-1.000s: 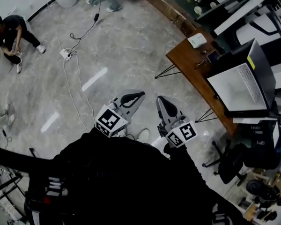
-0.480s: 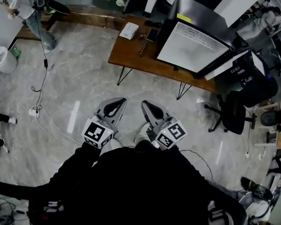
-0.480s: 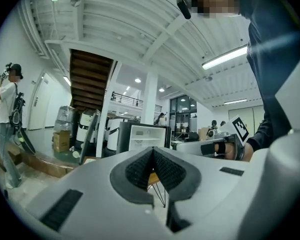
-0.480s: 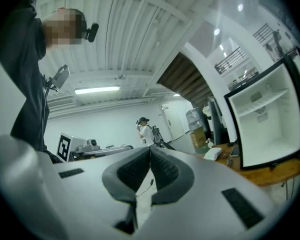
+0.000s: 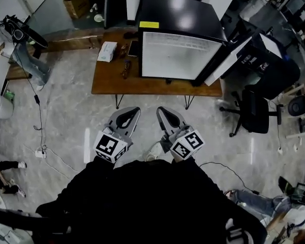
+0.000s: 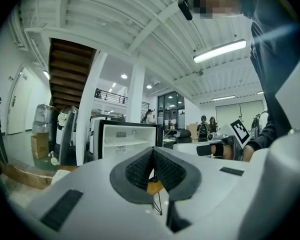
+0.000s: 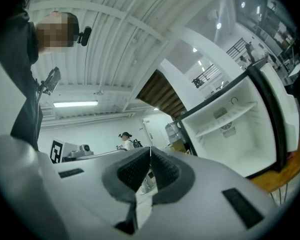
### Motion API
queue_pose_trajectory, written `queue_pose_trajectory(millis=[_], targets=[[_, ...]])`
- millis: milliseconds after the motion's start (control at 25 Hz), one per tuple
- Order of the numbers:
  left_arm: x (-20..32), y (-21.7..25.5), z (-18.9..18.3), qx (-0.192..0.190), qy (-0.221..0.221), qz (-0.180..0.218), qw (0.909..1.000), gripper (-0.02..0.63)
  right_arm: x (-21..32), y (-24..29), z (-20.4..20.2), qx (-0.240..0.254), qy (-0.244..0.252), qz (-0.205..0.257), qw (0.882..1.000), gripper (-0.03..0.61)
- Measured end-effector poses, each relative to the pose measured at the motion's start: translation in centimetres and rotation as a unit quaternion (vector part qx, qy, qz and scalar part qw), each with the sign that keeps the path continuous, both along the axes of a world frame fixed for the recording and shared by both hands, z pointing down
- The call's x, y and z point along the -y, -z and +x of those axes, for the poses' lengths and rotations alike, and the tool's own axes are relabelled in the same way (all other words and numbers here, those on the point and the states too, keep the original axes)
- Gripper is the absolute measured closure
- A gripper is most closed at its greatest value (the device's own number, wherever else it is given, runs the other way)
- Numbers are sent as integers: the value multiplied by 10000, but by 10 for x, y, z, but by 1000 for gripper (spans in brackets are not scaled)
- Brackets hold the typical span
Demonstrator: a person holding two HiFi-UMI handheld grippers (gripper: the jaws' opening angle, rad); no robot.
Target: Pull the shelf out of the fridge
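both shut, empty: left gripper (image 5: 128, 113), right gripper (image 5: 164, 114), frame centre. risk: reaching fridge (image 5: 180, 55) shelf (image 7: 225, 120) still closed, jaws bump, no grip.

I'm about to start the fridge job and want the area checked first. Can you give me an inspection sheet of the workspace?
Surface: wooden table on thin legs, carrying the fridge.
Job's things: fridge with its door swung open to the right; white shelf seated inside, not yet pulled out.
Clutter: white box, dark flat object and small items on the table left of the fridge.
Grippers: left tool and right tool both shut, empty, held short of the table.
Cables: power strip with a lead across the floor at left; another cable at right.
Surroundings: office chair right of the table; person at far left.
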State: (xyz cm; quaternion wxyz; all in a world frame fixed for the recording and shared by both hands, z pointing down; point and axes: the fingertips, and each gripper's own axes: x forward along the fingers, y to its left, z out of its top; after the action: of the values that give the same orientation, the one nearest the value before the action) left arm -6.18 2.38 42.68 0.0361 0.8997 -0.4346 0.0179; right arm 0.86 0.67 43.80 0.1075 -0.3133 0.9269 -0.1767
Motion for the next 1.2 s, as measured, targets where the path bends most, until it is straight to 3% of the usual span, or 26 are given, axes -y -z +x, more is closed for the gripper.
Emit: queue_pose_trajectory(millis=[320, 600, 680, 720, 840, 960, 1080, 1200], targets=[[110, 0, 73, 56, 26, 29, 10000, 612, 111, -11, 77, 471, -369, -601, 9964, 578], [194, -10, 107, 104, -116, 68, 9999, 612, 201, -31, 105, 986, -894, -1091, 9851, 574], [221, -13, 110, 102, -181, 84, 9997, 612, 232, -35, 105, 1191, -1024, -1297, 9790, 540], [235, -14, 111, 106, -232, 103, 9996, 612, 248, -38, 105, 1337, -1100, -1438, 9743, 492], [268, -18, 112, 118, -434, 146, 9989, 612, 295, -48, 106, 1986, -1454, -1984, 9487, 413], [297, -21, 109, 100, -647, 132, 9978, 612, 341, -68, 110, 2758, -1879, -2548, 9076, 327], [325, -29, 104, 74, -855, 57, 9963, 612, 387, -93, 113, 3403, -2235, -2907, 8659, 291], [349, -35, 102, 66, -991, 10, 9951, 612, 429, -110, 114, 3841, -2436, -3053, 8366, 282]])
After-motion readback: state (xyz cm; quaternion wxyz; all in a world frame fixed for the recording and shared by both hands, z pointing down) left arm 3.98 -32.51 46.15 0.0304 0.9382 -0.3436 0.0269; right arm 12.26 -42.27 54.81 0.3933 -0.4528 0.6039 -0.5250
